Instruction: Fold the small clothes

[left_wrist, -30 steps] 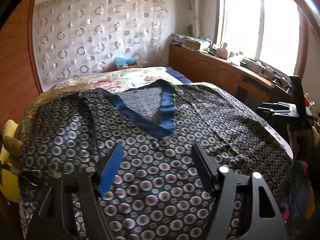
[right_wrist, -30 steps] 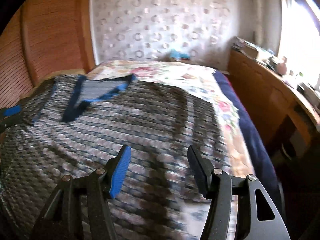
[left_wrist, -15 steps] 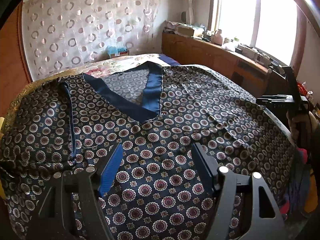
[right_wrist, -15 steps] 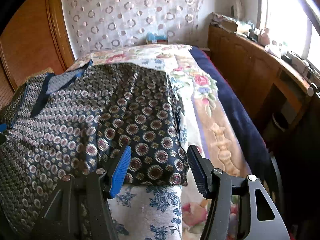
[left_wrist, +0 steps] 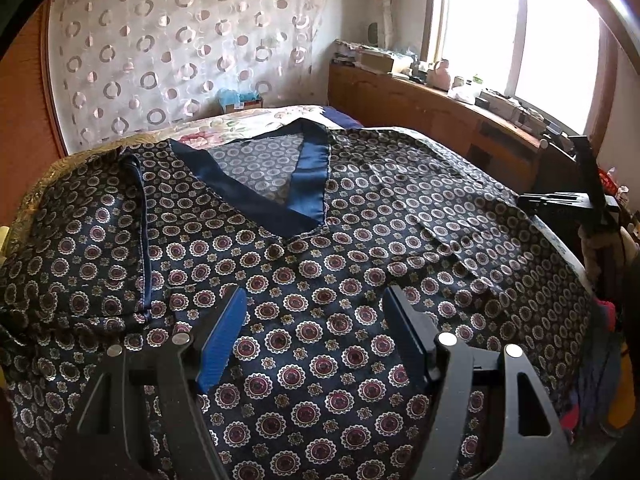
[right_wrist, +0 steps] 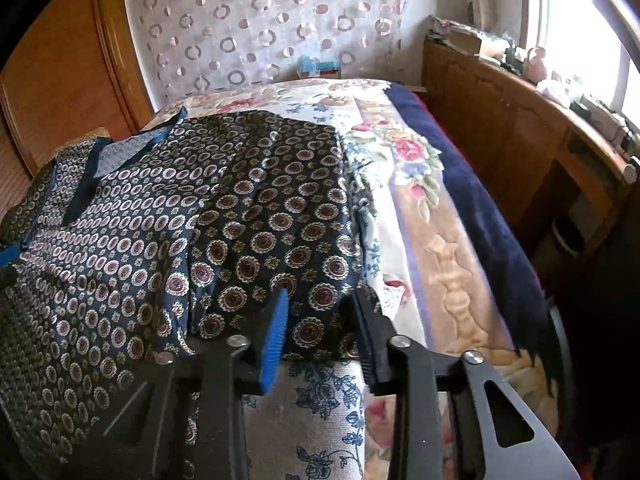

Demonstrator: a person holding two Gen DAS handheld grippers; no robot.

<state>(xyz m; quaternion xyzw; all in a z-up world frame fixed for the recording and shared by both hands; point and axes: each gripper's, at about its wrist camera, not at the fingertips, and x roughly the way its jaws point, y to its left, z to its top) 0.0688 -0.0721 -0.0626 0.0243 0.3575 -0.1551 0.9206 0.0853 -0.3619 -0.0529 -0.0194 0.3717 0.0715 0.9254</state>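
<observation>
A dark navy patterned top [left_wrist: 320, 264] with a blue V-neck band [left_wrist: 308, 184] lies spread flat on the bed. My left gripper [left_wrist: 314, 312] is open and empty, hovering just over the top's middle, below the neckline. In the right wrist view the top's right sleeve [right_wrist: 276, 216] lies on the floral bedspread. My right gripper [right_wrist: 320, 308] straddles the sleeve's lower corner with its jaws partly closed; I cannot tell if they pinch the cloth. The right gripper also shows at the right edge of the left wrist view [left_wrist: 568, 200].
The floral bedspread [right_wrist: 404, 168] with a dark blue border [right_wrist: 480, 200] covers the bed. A wooden cabinet [right_wrist: 520, 128] with clutter runs under the window on the right. A wooden wardrobe [right_wrist: 60, 80] stands left. A curtain [left_wrist: 180, 52] hangs behind.
My right gripper moved to the sleeve's lower corner and its jaws narrowed around it. My left gripper drifted slightly and stays open above the top.
</observation>
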